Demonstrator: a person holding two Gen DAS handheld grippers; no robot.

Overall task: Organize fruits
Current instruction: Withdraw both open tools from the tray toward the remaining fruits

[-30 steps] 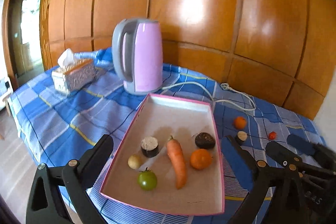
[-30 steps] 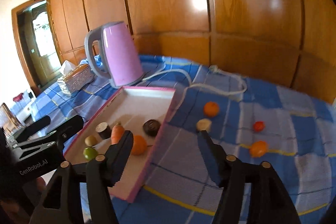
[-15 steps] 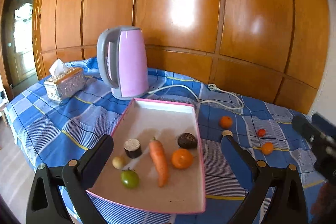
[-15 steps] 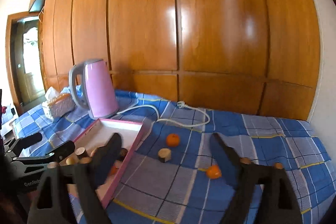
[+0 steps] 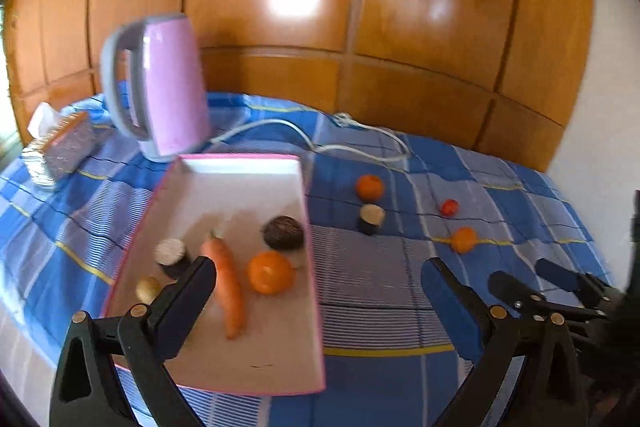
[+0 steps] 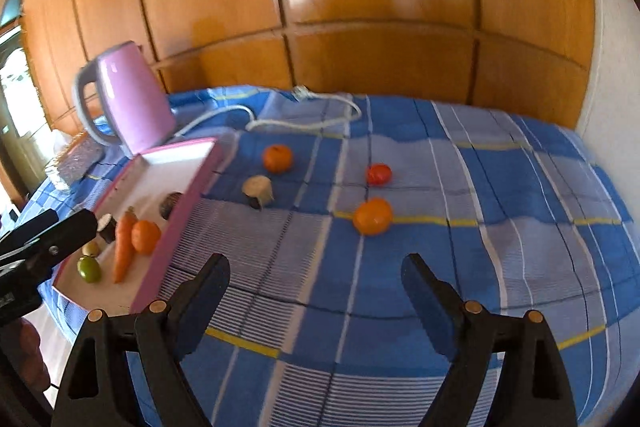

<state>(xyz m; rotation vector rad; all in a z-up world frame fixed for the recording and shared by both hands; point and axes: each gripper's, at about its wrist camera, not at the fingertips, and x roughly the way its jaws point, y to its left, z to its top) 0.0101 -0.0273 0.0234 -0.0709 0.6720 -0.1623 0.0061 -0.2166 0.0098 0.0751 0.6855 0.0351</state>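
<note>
A pink-rimmed tray point(image 5: 240, 187) on the blue checked cloth holds a carrot point(image 5: 226, 287), an orange point(image 5: 270, 273), a dark round fruit point(image 5: 284, 233), a cut dark piece point(image 5: 172, 257) and a small yellowish fruit point(image 5: 147, 289). A green fruit point(image 6: 89, 269) shows only in the right wrist view. Loose on the cloth lie an orange point(image 6: 278, 158), a cut piece point(image 6: 258, 189), a red tomato point(image 6: 379, 174) and a nearer orange point(image 6: 373, 215). My left gripper point(image 5: 318, 271) hangs open over the tray's near right corner. My right gripper point(image 6: 316, 263) stands open and empty, short of the nearer orange.
A pink kettle point(image 5: 160, 87) stands behind the tray, its white cord point(image 5: 320, 143) trailing across the cloth. A tissue box point(image 5: 60, 147) sits at the far left. Wooden panels back the table, and a white wall point(image 6: 608, 67) closes the right side.
The right gripper's jaws have spread wider, and it has swung right and dipped toward the loose fruits. The left gripper has shifted right, so the tray now lies more to its left.
</note>
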